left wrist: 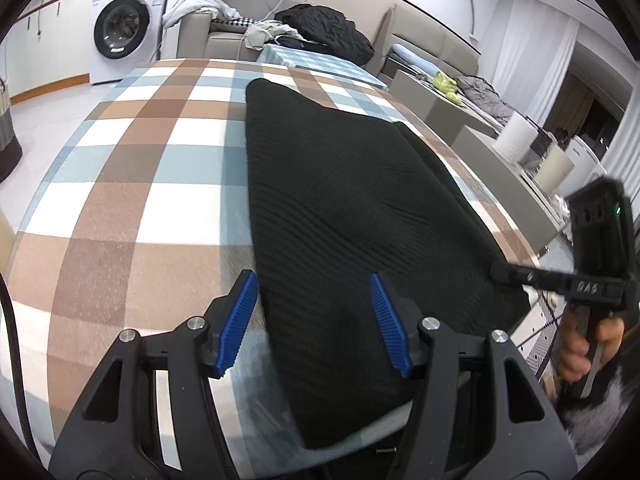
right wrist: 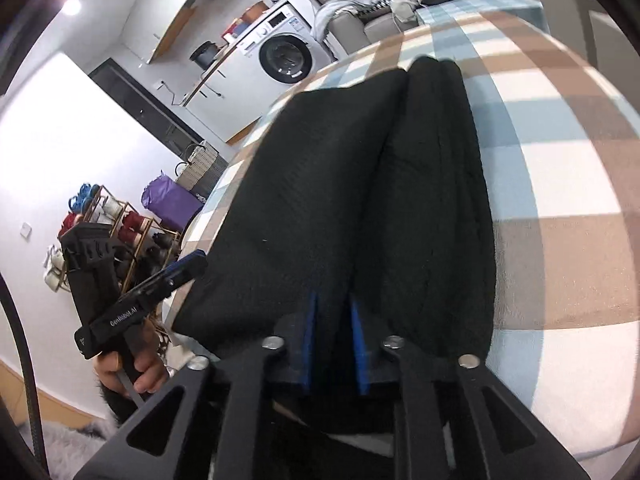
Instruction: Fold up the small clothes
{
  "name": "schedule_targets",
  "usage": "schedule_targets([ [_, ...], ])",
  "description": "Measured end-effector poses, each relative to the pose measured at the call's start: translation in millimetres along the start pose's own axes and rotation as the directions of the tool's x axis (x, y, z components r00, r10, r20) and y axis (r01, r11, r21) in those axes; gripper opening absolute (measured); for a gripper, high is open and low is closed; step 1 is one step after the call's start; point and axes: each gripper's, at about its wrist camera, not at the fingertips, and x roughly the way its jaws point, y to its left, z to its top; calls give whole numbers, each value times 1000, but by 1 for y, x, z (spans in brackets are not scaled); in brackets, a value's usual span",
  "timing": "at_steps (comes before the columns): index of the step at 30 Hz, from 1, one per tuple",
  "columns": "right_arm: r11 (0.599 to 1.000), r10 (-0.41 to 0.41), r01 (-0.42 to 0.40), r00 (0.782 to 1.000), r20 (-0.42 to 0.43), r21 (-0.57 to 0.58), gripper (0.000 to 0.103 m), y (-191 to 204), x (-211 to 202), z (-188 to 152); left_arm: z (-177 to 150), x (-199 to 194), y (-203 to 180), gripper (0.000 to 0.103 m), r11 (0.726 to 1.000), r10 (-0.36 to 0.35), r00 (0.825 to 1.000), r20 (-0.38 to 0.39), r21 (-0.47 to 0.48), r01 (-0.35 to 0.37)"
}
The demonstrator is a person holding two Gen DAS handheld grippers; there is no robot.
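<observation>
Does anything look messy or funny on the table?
Nothing odd. The black garment lies flat on the checked tablecloth. The right claw pinches its near edge; the left claw is open over it.

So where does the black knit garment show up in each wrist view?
Left wrist view: the black garment fills the centre and right, lying on the checked cloth, with the open left gripper at its near left edge.
Right wrist view: it fills the centre, its near edge pinched in the right gripper.
Shared landmark: the washing machine, upper left in the left wrist view, upper centre in the right.
</observation>
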Motion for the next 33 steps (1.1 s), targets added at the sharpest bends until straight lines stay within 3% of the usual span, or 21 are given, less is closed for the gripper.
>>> schedule_targets([
  [4, 994, -3, 4, 1000, 15, -110, 29, 12, -12, -9, -10, -5, -15, 57, 998, -1, 1000, 1, 69, 1],
  [10, 995, -21, 22, 1000, 8, -94, 29, 4, -4, -18, -20, -17, -43, 62, 984, -62, 998, 24, 168, 57],
  [14, 994, -28, 28, 1000, 7, -105, 30, 7, -3, -17, -33, -2, -58, 62, 963, -60, 997, -58, 261, 73],
  [17, 989, -36, 33, 999, -22, -143, 41, 8, -10, -23, -40, 3, -54, 62, 964, -56, 995, -82, 257, 75],
  [22, 974, -47, 35, 998, -49, -222, 42, 9, -24, -36, -41, 1, -47, 63, 964, -82, 992, -98, 246, 104],
  [27, 977, 9, -19, 999, -48, -211, 44, 6, -26, -30, -42, 1, -47, 65, 963, -84, 992, -97, 248, 106],
  [29, 986, 7, -18, 998, -70, -163, 40, -3, -18, -30, -41, 0, -45, 65, 965, -90, 991, -96, 240, 110],
  [31, 984, -1, -10, 998, -64, -176, 18, -2, -14, -32, -41, 0, -44, 65, 966, -92, 991, -95, 233, 112],
  [33, 979, 9, -16, 999, -36, -202, 12, 4, -19, -35, -40, 0, -43, 65, 967, -91, 991, -93, 229, 110],
])
